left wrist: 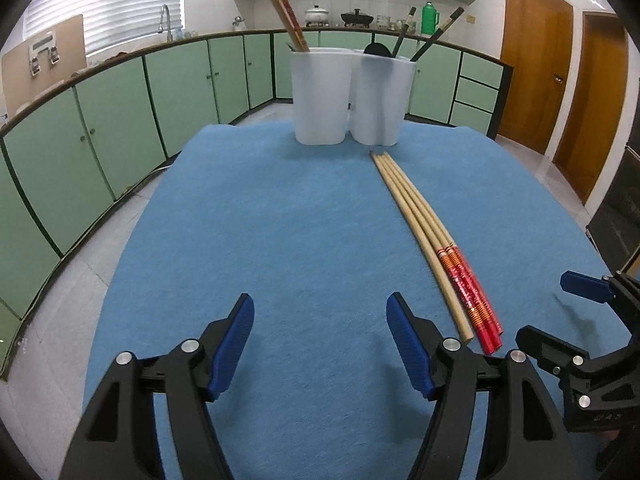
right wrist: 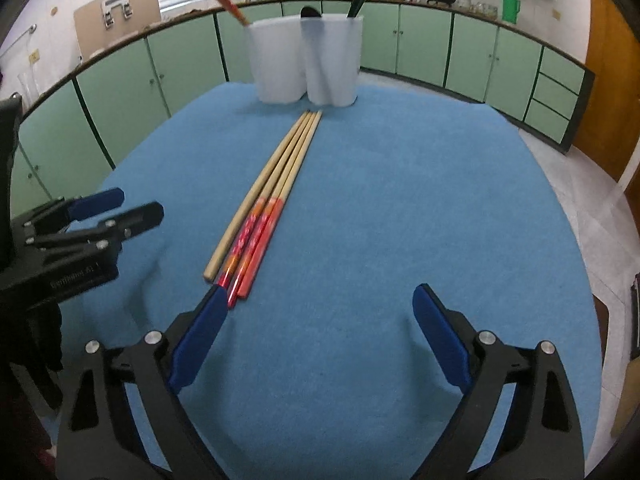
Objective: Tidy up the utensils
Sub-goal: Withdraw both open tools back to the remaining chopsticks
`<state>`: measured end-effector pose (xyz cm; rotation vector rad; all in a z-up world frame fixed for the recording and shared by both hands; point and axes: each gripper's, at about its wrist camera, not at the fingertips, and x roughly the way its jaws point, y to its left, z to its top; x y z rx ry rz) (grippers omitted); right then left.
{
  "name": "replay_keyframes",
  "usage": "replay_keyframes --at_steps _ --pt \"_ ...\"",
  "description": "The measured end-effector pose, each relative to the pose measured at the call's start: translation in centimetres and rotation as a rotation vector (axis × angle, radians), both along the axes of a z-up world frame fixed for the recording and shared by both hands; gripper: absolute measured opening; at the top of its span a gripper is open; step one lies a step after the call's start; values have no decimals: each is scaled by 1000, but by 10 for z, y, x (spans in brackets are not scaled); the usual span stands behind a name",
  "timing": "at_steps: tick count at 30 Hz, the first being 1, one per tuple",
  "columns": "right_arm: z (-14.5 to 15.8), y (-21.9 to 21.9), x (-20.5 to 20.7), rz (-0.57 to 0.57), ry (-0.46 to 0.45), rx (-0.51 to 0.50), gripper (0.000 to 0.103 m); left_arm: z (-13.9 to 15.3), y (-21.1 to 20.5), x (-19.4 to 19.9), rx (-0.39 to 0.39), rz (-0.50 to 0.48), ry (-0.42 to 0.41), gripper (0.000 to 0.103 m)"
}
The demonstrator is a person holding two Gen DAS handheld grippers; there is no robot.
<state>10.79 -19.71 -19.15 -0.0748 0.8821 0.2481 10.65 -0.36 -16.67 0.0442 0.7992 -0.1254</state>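
Three wooden chopsticks [right wrist: 262, 204] lie side by side on the blue desk [right wrist: 400, 200] — pale shafts, two with red patterned ends, one plain — tips toward the white holder [right wrist: 304, 64]. The left gripper [left wrist: 320, 344] and right gripper [right wrist: 316, 340] are both released, holding nothing.

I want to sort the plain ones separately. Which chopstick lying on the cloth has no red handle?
The outermost chopstick, on the side toward the left gripper. It is bare wood end to end; the others beside it have red patterned handles.
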Motion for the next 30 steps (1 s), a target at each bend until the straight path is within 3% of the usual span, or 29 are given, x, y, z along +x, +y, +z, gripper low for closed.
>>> replay_keyframes --at_steps 23,30 --pt "-9 12 4 13 33 -50 88 0 12 -1 -22 27 5 71" --pt "-8 16 8 6 27 -47 78 -1 15 0 -29 36 8 72"
